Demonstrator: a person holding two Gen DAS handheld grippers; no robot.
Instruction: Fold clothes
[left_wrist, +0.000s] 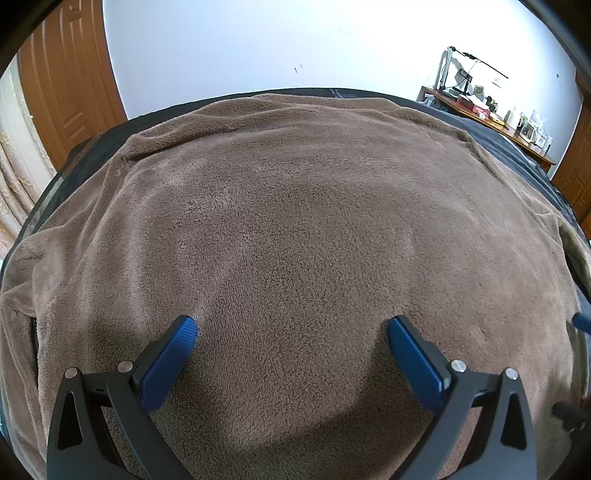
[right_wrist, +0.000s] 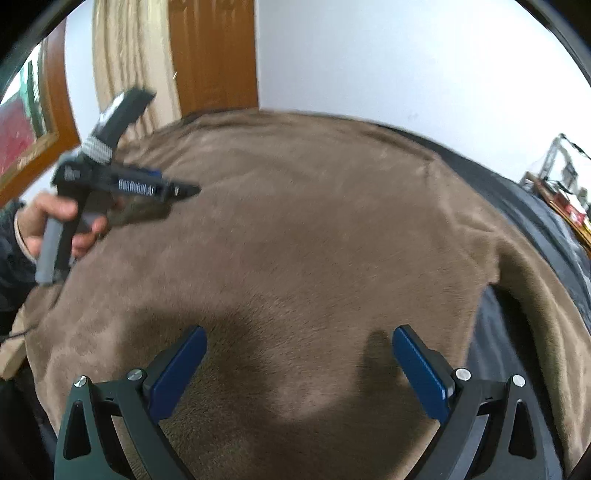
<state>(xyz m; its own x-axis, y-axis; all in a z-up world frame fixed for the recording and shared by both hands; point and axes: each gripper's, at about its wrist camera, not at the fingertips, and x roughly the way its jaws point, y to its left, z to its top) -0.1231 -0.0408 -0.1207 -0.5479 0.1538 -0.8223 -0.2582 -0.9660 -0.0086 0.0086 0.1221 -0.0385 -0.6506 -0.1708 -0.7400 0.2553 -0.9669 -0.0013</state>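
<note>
Brown fleece garment (left_wrist: 295, 221), spread flat

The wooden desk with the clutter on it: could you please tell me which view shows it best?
The left wrist view: the wooden desk stands sharp against the far wall, its lamp and small containers distinct. The right wrist view catches only a blurred sliver of it at the right edge, behind the brown fleece garment.

The brown fleece garment (left_wrist: 295, 240) runs off the bottom edge in both views. In the right wrist view, motion blur smears the left claw (right_wrist: 184, 191). Items on the far desk (left_wrist: 491, 114) are too small to identify.
</note>
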